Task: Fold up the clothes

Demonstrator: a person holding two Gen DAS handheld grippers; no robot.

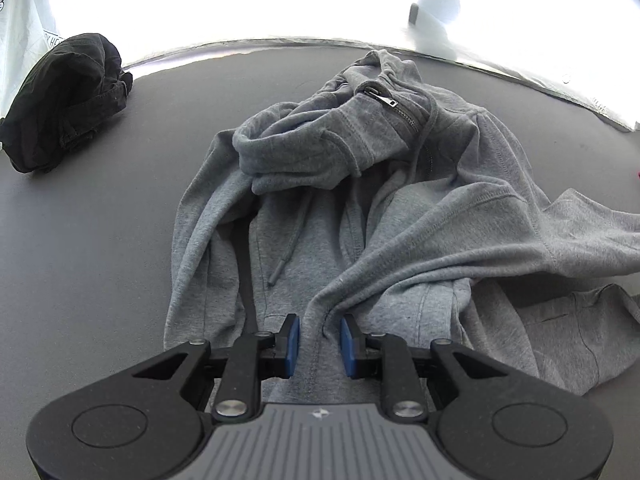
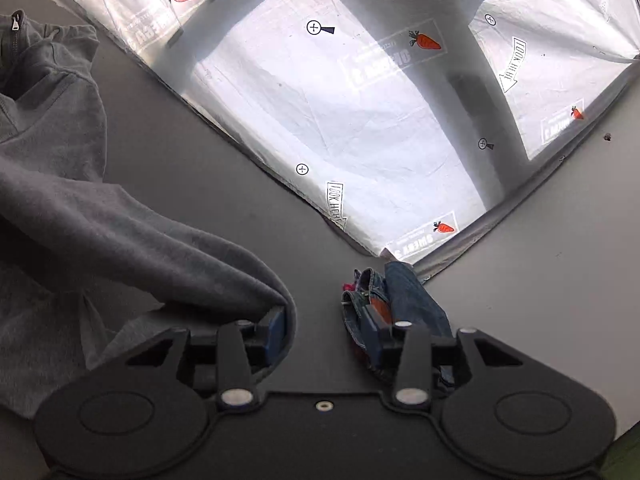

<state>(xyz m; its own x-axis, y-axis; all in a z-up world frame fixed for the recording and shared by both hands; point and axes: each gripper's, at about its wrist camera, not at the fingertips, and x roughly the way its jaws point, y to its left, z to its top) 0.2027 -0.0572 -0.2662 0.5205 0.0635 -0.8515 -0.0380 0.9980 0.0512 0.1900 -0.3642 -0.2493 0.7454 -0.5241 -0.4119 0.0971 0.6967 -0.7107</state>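
A grey zip hoodie point(image 1: 360, 200) lies crumpled on the dark grey table point(image 1: 100, 240), hood and zipper at the far side. My left gripper point(image 1: 319, 342) is open, its blue pads point(image 1: 293, 340) on either side of a raised fold near the hoodie's near edge. In the right wrist view the hoodie's sleeve point(image 2: 140, 248) stretches in from the left, and its end drapes over the left finger point(image 2: 276, 328) of my right gripper point(image 2: 326, 330), which is open with nothing between the pads.
A black garment point(image 1: 64, 104) is bunched at the table's far left. A folded pair of blue jeans point(image 2: 400, 300) with something red lies just behind the right gripper's right finger. White printed sheeting point(image 2: 360, 100) borders the table.
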